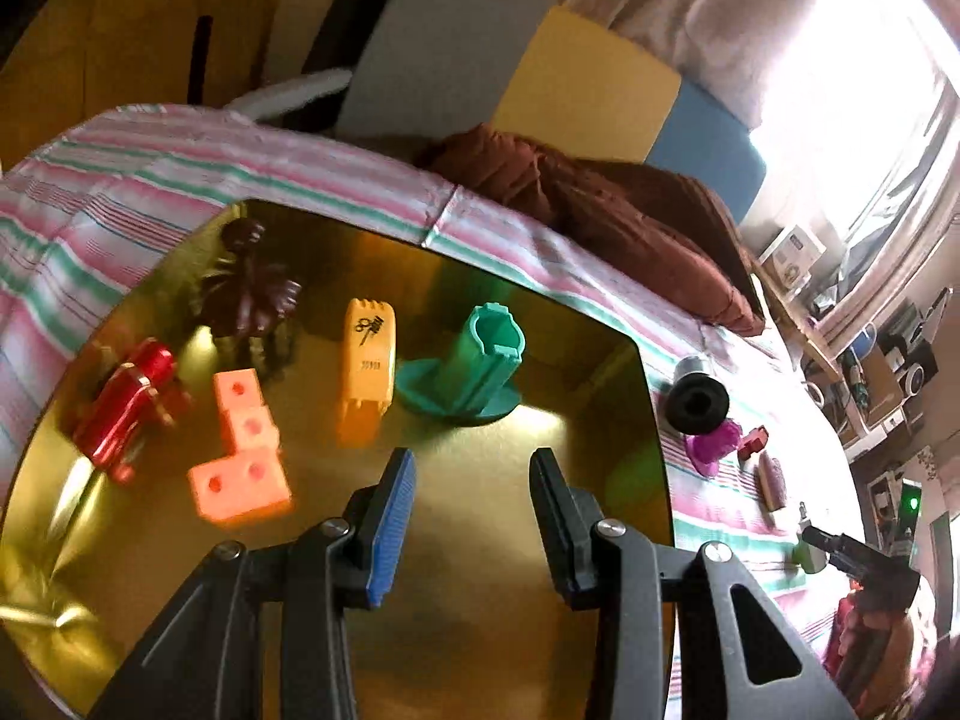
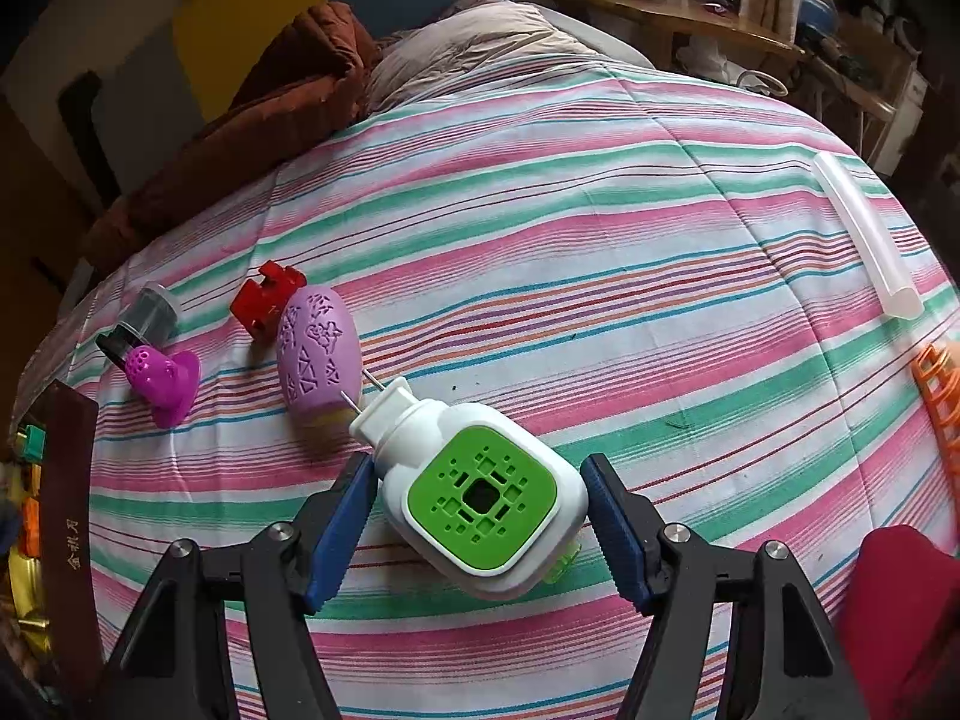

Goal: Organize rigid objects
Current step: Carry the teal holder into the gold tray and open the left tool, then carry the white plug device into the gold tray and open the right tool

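My left gripper (image 1: 471, 468) is open and empty above a gold tray (image 1: 600, 372). In the tray lie a teal stand (image 1: 474, 372), an orange block (image 1: 367, 372), a pink L-shaped block (image 1: 240, 450), a red toy car (image 1: 126, 402) and a dark brown figure (image 1: 252, 288). My right gripper (image 2: 480, 486) is shut on a white and green plug-in device (image 2: 480, 498) just above the striped bedspread (image 2: 600, 240). Beyond it lie a purple egg (image 2: 318, 354), a red clip (image 2: 264, 297), a magenta funnel piece (image 2: 162, 381) and a black-capped jar (image 2: 144, 318).
A clear tube (image 2: 864, 228) lies at the far right of the bed and an orange basket (image 2: 939, 396) pokes in at the right edge. A brown blanket (image 2: 270, 102) is bunched at the bed's far side. The tray's dark edge (image 2: 69, 510) shows at the left.
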`<state>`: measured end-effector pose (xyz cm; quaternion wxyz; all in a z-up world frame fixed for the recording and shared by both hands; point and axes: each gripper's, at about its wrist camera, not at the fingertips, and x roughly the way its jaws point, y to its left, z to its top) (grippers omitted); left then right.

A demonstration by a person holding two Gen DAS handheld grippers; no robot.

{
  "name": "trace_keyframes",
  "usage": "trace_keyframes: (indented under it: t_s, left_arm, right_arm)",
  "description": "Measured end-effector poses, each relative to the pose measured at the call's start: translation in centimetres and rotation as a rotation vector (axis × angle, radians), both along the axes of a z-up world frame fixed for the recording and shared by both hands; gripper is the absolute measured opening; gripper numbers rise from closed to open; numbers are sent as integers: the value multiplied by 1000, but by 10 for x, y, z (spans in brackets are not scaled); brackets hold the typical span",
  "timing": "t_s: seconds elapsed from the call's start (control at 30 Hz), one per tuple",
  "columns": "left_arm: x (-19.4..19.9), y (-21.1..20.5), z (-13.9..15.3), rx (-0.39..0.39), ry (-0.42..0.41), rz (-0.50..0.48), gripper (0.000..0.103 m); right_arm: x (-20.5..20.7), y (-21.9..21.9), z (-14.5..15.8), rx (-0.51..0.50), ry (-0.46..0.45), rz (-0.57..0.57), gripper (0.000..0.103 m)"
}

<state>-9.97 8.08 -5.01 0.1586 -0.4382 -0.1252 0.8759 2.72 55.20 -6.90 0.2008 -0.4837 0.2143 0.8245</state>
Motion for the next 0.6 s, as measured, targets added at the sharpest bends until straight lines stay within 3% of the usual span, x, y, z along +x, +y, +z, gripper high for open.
trace_keyframes:
  t_s: [0.27, 0.6]
  left_arm:
    - [43, -3, 5, -92, 122, -64, 39]
    - [68, -18, 1, -143, 151, -82, 39]
  right_arm:
    - [-4, -15, 0, 37, -7, 60, 70]
    - [-11, -59, 26, 125, 79, 153, 70]
